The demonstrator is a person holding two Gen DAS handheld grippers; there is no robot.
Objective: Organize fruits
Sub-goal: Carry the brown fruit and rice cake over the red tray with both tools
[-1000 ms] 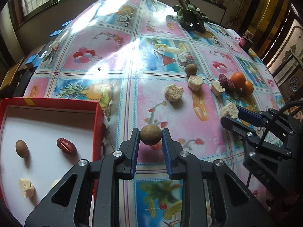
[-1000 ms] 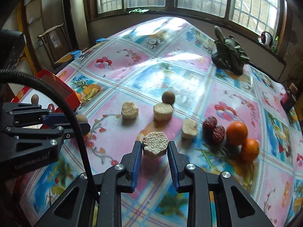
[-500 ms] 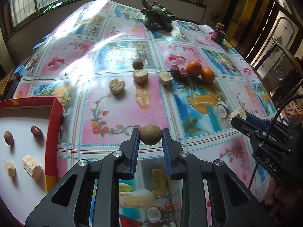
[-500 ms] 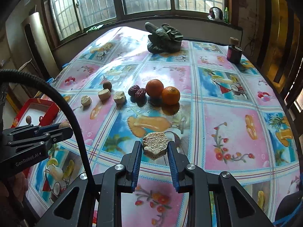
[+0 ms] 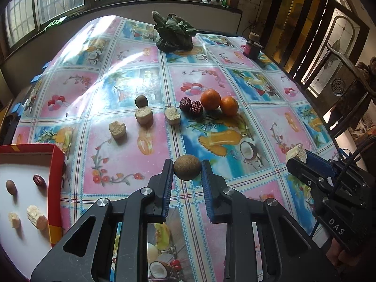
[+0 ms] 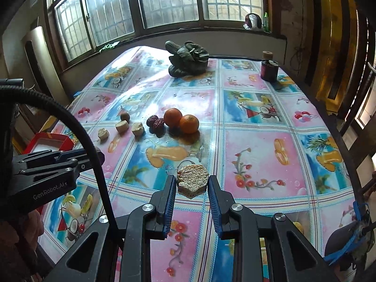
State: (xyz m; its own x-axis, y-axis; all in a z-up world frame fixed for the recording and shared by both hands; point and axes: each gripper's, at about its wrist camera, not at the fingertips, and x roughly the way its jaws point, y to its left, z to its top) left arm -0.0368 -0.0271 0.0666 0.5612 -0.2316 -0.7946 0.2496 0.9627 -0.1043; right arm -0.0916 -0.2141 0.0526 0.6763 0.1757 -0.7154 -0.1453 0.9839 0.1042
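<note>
The left hand-held gripper (image 5: 187,172) is closed narrowly on a small round brown fruit (image 5: 187,167), held above the table (image 5: 131,164) near its front edge. The fruit looks light, with a hard, dry, slightly rough skin; being round, it could roll out of a loose pinch, so the pads belong across its widest middle, as they sit now.

The right hand-held gripper (image 6: 192,184) clamps a pale, grainy, flat-topped fruit chunk (image 6: 192,179), also clear of the table. It looks light and crumbly, so a gentle squeeze on its flat sides suits it better than pressure on an edge.

The left wrist view shows the red tray (image 5: 55,181) at the left, holding 4 pieces on its white floor. The right wrist view gives only a corner of that tray (image 6: 50,138), but shows the face of the chunk, which the left view sees only edge-on.

The 2 oranges (image 5: 218,101) sit mid-table in both views.
</note>
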